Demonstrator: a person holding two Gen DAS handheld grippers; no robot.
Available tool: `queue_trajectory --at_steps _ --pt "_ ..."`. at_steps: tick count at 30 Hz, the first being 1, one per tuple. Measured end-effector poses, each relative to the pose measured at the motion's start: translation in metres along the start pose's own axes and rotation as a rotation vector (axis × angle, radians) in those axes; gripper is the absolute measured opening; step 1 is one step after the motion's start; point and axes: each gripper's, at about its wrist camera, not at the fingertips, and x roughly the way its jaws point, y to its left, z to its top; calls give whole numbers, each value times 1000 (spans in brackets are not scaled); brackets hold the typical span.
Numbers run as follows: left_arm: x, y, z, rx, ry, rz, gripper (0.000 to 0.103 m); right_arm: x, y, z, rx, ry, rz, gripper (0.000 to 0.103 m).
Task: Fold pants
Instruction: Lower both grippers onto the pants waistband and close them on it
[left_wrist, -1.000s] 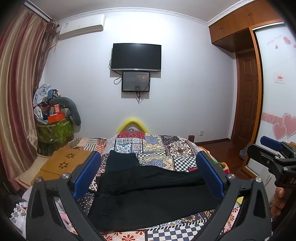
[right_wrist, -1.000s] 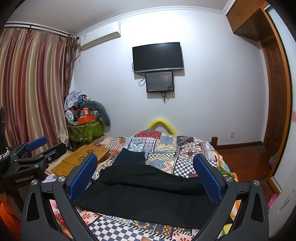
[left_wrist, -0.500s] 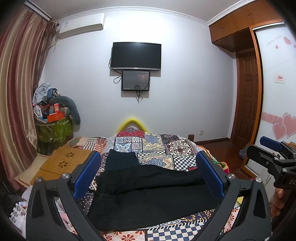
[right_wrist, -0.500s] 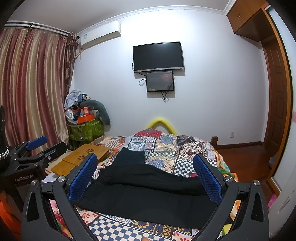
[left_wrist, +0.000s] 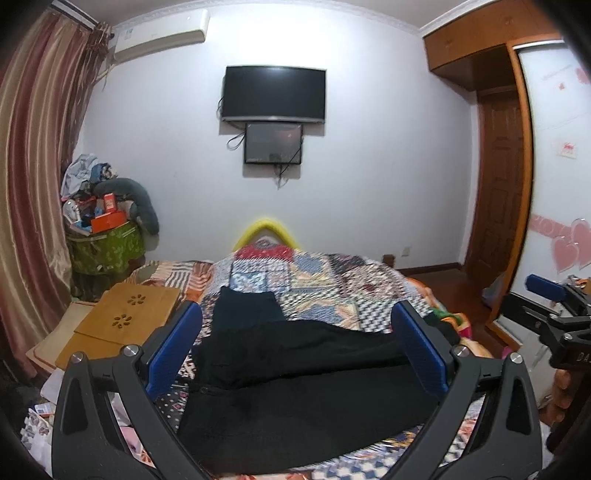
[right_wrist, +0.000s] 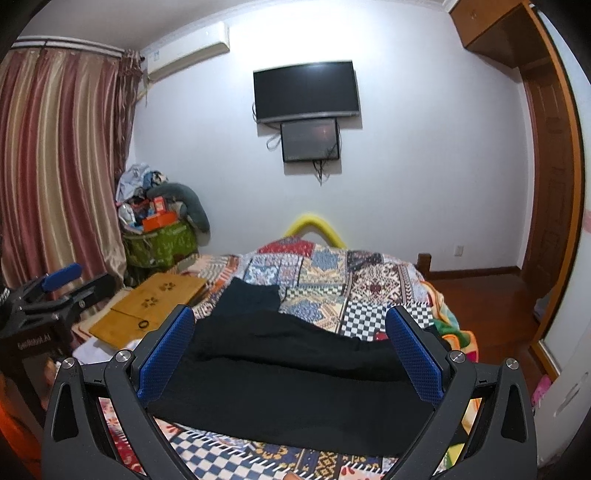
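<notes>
1. The pants (left_wrist: 295, 384) are black and lie flat on the bed (left_wrist: 325, 280), on its patchwork quilt.
2. They lie in front of and below both grippers, with nothing touching them.
3. Their long side runs left to right. The waist looks to be on the left and the legs reach right.
4. The left gripper (left_wrist: 295, 350) is open wide and holds nothing.
5. The right gripper (right_wrist: 290, 350) is open wide and empty too.
6. I think the left gripper is nearer the waist end.

Both wrist views face bed (left_wrist: 317, 280), side-by-side.
</notes>
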Motion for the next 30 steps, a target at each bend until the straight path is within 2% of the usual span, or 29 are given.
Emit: queue_trajectory --at_steps 4,10,11,13,18,24,30 --pt "44 22 -1 6 62 35 103 39 -8 -6 -22 53 -35 103" --pt "121 72 -8 -10 216 80 103 103 -23 -20 -69 161 -55 103" --pt "136 83 -11 -21 257 99 100 113 -26 -22 -76 188 -52 103" --pt "158 99 -17 -29 320 119 88 132 -31 -29 -80 236 -44 103" --pt "207 130 -39 -7 407 149 85 176 -49 -44 -85 349 -13 102" --pt "285 153 -81 -18 570 130 71 228 -69 -57 -40 469 31 101" --pt "357 175 -117 -82 710 102 66 268 -71 -61 -123 522 47 100"
